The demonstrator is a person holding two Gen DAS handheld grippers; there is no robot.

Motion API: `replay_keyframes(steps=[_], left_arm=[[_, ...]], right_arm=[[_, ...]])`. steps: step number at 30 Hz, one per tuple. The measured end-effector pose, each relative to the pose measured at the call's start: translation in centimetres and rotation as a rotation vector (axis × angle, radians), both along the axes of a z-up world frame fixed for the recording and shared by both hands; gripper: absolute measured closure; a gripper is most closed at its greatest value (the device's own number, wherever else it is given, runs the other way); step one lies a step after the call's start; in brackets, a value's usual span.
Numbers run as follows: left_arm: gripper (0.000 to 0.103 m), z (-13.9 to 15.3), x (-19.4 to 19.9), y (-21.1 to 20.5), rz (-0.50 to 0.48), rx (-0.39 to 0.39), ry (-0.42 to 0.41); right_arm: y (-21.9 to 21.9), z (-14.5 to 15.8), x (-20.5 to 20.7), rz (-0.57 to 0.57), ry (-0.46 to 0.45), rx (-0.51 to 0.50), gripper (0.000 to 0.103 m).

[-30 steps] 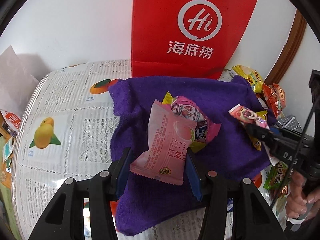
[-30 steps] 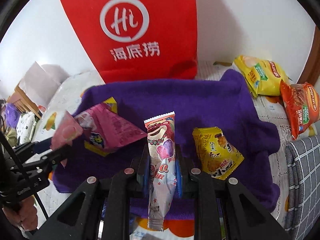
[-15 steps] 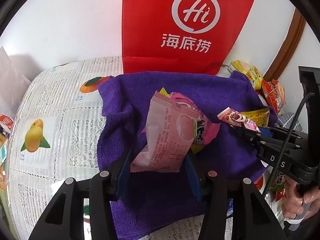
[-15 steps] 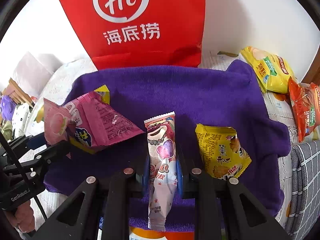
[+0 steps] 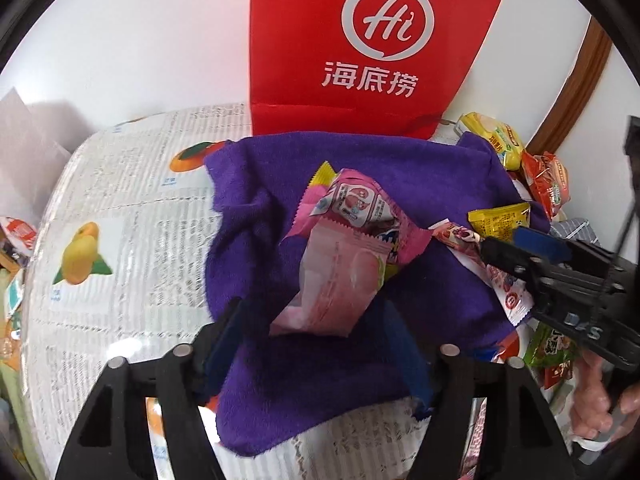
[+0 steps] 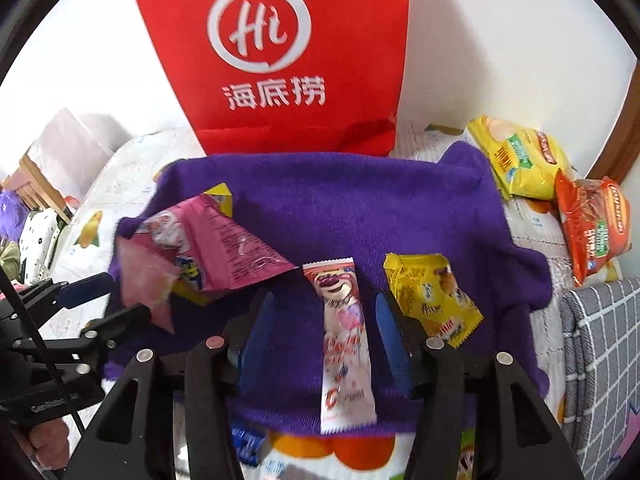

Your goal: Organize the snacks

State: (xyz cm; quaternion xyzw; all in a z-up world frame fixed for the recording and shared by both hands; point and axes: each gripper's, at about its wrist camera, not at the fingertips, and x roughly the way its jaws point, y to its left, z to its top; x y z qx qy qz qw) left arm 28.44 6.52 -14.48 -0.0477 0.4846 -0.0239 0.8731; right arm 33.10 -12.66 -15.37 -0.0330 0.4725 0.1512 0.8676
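A purple cloth (image 5: 280, 208) (image 6: 360, 200) lies on the table. My left gripper (image 5: 316, 320) is open; a pale pink peach snack packet (image 5: 336, 280) lies between its spread fingers against a magenta packet (image 5: 360, 208). My right gripper (image 6: 324, 332) is open; a long white and pink bear-print packet (image 6: 344, 340) lies between its fingers on the cloth. A yellow packet (image 6: 432, 296) lies just right of it. The magenta packet (image 6: 224, 252) and the left gripper (image 6: 108, 300) show at left in the right wrist view.
A red paper bag (image 5: 368, 48) (image 6: 276, 52) stands against the wall behind the cloth. Yellow (image 6: 516, 156) and orange (image 6: 592, 224) chip bags lie at the right. A newspaper-print tablecloth (image 5: 120, 208) with fruit pictures covers the table. More snacks (image 5: 552, 348) sit at the right edge.
Both grippers have opened. The pink peach packet and the bear-print packet, held before, now lie loose on the cloth. Both grippers moved forward over the cloth.
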Motion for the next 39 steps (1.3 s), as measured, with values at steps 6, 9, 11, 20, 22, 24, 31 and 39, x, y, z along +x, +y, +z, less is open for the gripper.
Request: replay_keyframes(steps=[6,9,11,20,22,24,31,39], left_arm=[[0.034,0.9,-1.9,0.8,0.032,-0.008,0.006],[0.034,1.6,-3.3,1.0,0.034,-0.016,-0.008],[0.034,2.1,-4.4,1.0,0.034,-0.023,-0.015],[0.034,3.0,-8.2,-1.1,0.007,-0.046,-0.046],[0.034,2.7,-8.6,-2.1,-0.004,-0.055,-0.045],[0.034,2.3,-8.8,-3.0,-0.011,-0.064,-0.039],[0.033,0.0,-8.3,-6.5,-0.043,-0.071,0.014],[0.033,-2.3,-6.0,-9.4,-0.071,-0.038,0.053]], right_arm=[[-1.3,2.1,-3.6,-0.020,-0.047,-0.009,0.050],[-2.4,2.8,-5.4,-0.035,-0.067,-0.012,0.050],[-3.7,3.2,-6.7,-0.066,-0.080,-0.018,0.050],[-11.0,3.1,-11.4,-0.185,-0.060,0.006,0.050],[-12.6,2.7,-12.4,-0.207,-0.054,0.009,0.047],[-13.5,2.2,-13.1,-0.215,-0.047,0.018,0.045],[-15.9,-0.6,-15.1,-0.225,-0.012,0.029,0.045],[-16.5,-1.7,-15.1,-0.193,-0.032,0.078,0.045]])
